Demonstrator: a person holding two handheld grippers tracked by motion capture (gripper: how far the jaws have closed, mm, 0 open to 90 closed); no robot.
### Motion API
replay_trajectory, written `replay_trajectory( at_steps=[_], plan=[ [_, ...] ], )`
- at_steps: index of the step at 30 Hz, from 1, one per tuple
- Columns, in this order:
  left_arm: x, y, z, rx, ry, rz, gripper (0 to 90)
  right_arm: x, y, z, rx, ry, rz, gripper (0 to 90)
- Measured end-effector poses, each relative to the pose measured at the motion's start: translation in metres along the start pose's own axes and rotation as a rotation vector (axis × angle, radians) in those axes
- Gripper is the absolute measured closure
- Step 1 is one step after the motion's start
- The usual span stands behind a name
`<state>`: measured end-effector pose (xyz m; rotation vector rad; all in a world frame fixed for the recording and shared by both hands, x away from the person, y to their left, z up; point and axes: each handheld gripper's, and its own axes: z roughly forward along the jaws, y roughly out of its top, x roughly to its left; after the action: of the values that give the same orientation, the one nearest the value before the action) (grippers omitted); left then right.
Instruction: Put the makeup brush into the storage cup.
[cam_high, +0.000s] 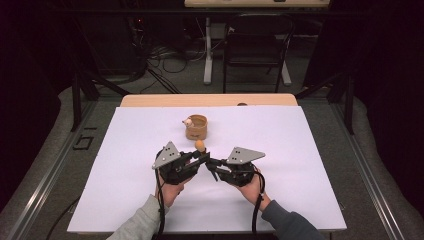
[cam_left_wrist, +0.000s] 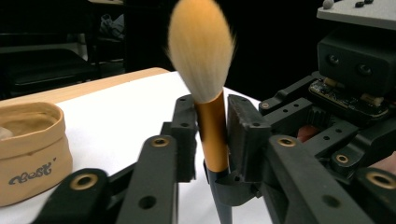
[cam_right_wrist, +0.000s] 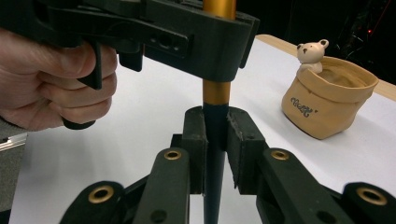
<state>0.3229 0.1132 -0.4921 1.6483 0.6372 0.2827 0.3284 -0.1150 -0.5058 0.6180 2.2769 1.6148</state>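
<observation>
While both grippers meet near the middle of the table (cam_high: 125, 200), a makeup brush (cam_high: 200, 146) stands upright between them, bristles up.

Left gripper (cam_high: 204, 158): jaws closed on the brush's gold ferrule just under the bristle head, seen close in the left gripper view (cam_left_wrist: 211, 135). Clamping there keeps the brush vertical and the soft tuft free of the pads.

Brush: pale orange tuft (cam_left_wrist: 201, 46) above, gold collar in the middle, dark tapered handle (cam_right_wrist: 215, 154) below. Held clear of the white cover, as far as can be told.

Right gripper (cam_high: 210, 163): jaws drawn in on the dark handle below the left one's hold (cam_right_wrist: 215, 149); pads look to touch it on both sides, though how firm the grip is cannot be told. Two holds at different heights on one shaft read as a hand-over, probably left to right or the reverse.

Fabric pouch (cam_high: 196, 127): tan, open-topped, with a small bear figure (cam_right_wrist: 311, 52) at its rim, standing beyond the grippers toward the far edge of the table, near the brush but apart. Likely the brush's destination; mouth faces up, ready to take the handle.

Right hand (cam_high: 252, 186) grips its tool from the near edge.
</observation>
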Motion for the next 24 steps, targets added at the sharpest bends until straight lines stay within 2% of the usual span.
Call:
replay_trajectory(
  at_steps=[7, 13, 16, 21, 24],
  plan=[
    [-0.0024, 0.0006, -0.0003, -0.003, -0.022, 0.011, 77.6, 0.0014, 0.0006, 0.0003, 0.003, 0.003, -0.007, 78.4],
    [-0.0049, 0.0021, -0.0019, -0.007, -0.019, 0.05, 78.1, 0.0015, 0.0026, -0.0004, 0.004, 0.012, -0.008, 77.1],
    [-0.0062, 0.0028, -0.0034, -0.018, -0.001, 0.071, 78.2, 0.0008, 0.0038, -0.0023, 0.002, 0.006, -0.003, 72.1],
    [-0.0035, 0.0037, -0.0063, -0.021, 0.02, 0.081, 78.2, -0.003, 0.0056, -0.0071, 0.017, -0.01, -0.002, 63.7],
    [-0.0024, 0.0035, -0.0069, -0.023, 0.034, 0.086, 78.2, -0.0042, 0.0058, -0.0085, 0.023, -0.018, 0.001, 55.6]
  ],
)
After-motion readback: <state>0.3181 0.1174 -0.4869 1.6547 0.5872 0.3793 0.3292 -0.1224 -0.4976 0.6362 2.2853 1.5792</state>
